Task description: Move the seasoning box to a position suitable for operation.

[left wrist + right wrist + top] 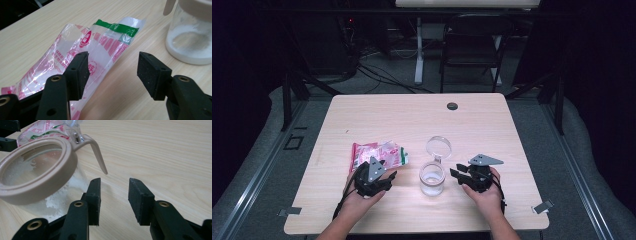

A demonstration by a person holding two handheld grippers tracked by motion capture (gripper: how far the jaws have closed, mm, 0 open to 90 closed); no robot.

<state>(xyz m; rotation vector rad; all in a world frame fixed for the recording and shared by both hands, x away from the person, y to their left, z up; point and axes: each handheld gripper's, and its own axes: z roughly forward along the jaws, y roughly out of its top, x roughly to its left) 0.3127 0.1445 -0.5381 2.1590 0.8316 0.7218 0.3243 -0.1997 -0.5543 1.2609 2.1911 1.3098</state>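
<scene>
A crumpled clear plastic bag with red print and a green strip lies left of centre on the table. Right of it stands a glass jar holding white powder, its round lid flipped open behind it. My left gripper is open at the bag's near edge. In the left gripper view one pad sits over the bag, the other over bare wood. My right gripper is open just right of the jar. In the right gripper view the gripper is empty, beside the beige-rimmed jar and its clasp lever.
The light wooden table has a small dark grommet near its far edge. A folding chair and cables stand on the floor beyond. The jar rises at the right in the left gripper view.
</scene>
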